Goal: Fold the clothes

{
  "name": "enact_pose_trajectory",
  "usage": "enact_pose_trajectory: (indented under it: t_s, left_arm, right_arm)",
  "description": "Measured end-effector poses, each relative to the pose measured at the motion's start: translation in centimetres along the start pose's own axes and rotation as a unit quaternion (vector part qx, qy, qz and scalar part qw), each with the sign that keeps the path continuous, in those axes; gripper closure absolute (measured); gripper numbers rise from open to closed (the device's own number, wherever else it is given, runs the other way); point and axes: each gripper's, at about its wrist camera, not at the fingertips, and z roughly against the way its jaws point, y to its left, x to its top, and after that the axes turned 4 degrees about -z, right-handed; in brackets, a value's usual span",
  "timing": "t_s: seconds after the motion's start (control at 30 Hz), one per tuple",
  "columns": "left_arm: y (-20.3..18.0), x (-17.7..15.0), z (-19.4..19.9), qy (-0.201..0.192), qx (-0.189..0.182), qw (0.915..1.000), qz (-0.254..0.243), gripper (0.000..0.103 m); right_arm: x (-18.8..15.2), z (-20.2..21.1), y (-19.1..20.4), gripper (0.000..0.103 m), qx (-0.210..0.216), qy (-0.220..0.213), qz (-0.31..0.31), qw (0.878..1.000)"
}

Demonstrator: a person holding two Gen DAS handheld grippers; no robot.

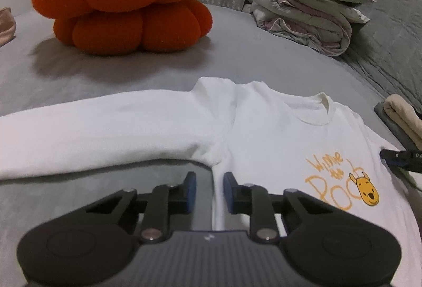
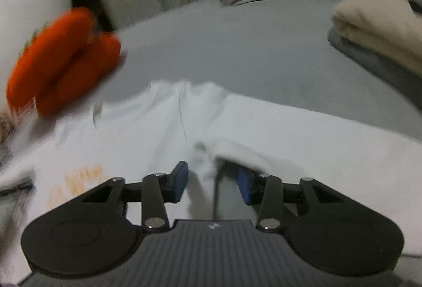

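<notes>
Here the white shirt (image 1: 263, 128) lies flat — left tongs (image 1: 209, 190) and right tongs (image 2: 212, 185) gape open over its armpits.

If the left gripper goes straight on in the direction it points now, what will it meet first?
Most likely the white sweatshirt: the left gripper points down at its side edge just below the armpit, jaws apart. Depth is hard to judge; the grey bed cover lies directly beneath.

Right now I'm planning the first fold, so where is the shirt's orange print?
In the left wrist view the orange print sits low right on the white shirt, right of the left gripper.
</notes>
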Motion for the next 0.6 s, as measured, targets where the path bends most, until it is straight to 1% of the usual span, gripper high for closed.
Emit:
enact_pose_trajectory:
  t_s: [0.03,0.07,0.1,0.13,0.2,0.27,0.4,0.47,0.53,0.6]
  left_arm:
    - [0.0,0.0,-0.1,-0.003,0.000,1.0000,0.000,0.080]
    - [-0.1,-0.1,-0.2,-0.005,0.000,1.0000,-0.002,0.086]
    - [-0.3,-0.2,-0.2,-0.006,0.000,0.9999,-0.010,0.097]
    - [-0.4,-0.3,-0.2,-0.005,-0.005,0.9999,-0.013,0.097]
    - [-0.5,-0.2,0.0,-0.006,-0.002,0.9999,-0.009,0.098]
    - [-0.4,0.0,0.3,-0.007,0.002,1.0000,-0.006,0.099]
    - [-0.3,0.1,0.3,-0.008,0.005,0.9999,-0.006,0.099]
    - [-0.5,-0.1,0.0,-0.004,0.012,0.9998,-0.015,0.099]
    - [-0.4,0.0,0.1,-0.004,0.012,0.9998,-0.012,0.099]
    - [-0.1,0.0,0.1,-0.003,0.010,0.9999,-0.007,0.098]
  right_arm:
    - [0.1,-0.1,-0.1,0.081,0.004,-0.001,-0.006,1.000]
    - [0.0,-0.3,-0.1,0.085,-0.002,-0.002,-0.003,1.000]
    - [0.0,-0.3,-0.1,0.088,-0.004,-0.003,-0.004,1.000]
    - [0.0,-0.3,-0.1,0.091,-0.004,-0.005,-0.006,1.000]
    - [0.1,0.2,-0.1,0.094,-0.004,-0.012,-0.012,1.000]
    - [0.3,1.3,-0.2,0.094,-0.005,-0.022,-0.020,1.000]
    - [1.0,1.9,0.1,0.094,-0.002,-0.028,-0.015,0.999]
    - [0.3,0.4,-0.5,0.094,-0.022,0.000,-0.019,1.000]
    - [-0.2,-0.2,-0.9,0.095,-0.023,-0.005,-0.016,1.000]
    - [0.2,0.1,-0.6,0.095,-0.035,-0.002,-0.008,0.999]
